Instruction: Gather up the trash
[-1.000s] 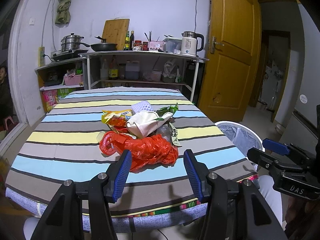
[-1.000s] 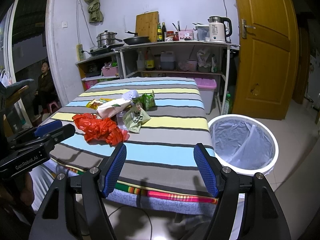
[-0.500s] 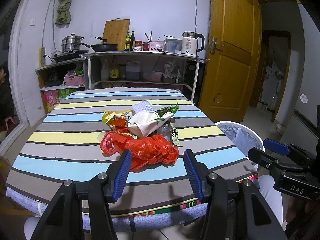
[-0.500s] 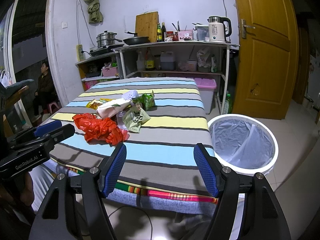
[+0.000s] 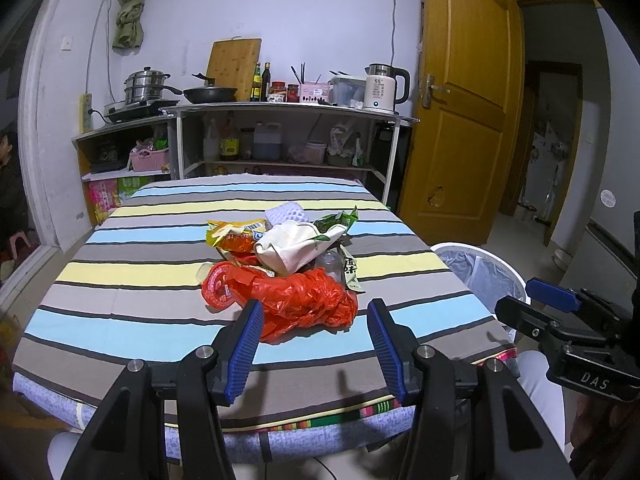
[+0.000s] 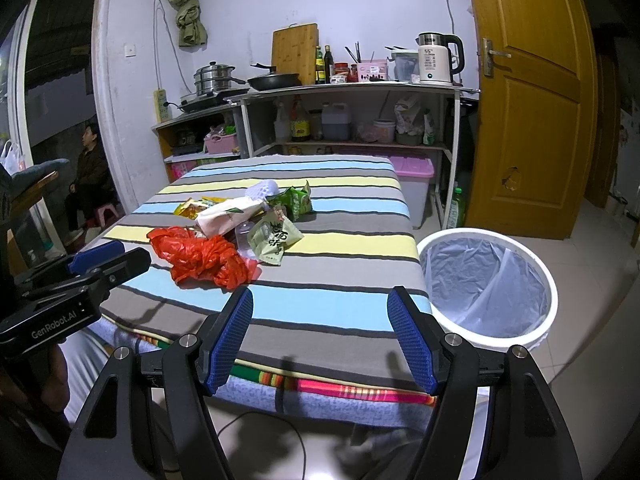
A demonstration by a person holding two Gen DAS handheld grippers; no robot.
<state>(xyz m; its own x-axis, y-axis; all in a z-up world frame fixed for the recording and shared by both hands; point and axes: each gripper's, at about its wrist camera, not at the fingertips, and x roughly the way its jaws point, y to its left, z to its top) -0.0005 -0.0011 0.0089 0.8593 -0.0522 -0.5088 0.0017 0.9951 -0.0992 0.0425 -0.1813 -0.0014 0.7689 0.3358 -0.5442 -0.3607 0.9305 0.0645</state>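
A pile of trash lies mid-table: a crumpled red plastic bag [image 5: 292,300] [image 6: 200,258] nearest me, a white paper bag [image 5: 294,246] [image 6: 228,216], yellow and orange snack wrappers [image 5: 234,236], green wrappers [image 6: 276,238] and a white foam net [image 5: 284,214]. A white trash bin [image 6: 486,284] [image 5: 480,276] with a clear liner stands on the floor right of the table. My left gripper [image 5: 316,346] is open and empty, just short of the red bag. My right gripper [image 6: 320,340] is open and empty above the table's near edge.
The table wears a striped cloth [image 5: 132,276]. Behind it stand shelves with pots, a pan, bottles and a kettle [image 5: 382,88]. A wooden door [image 5: 460,120] is at the right. A person [image 6: 86,168] sits at the far left.
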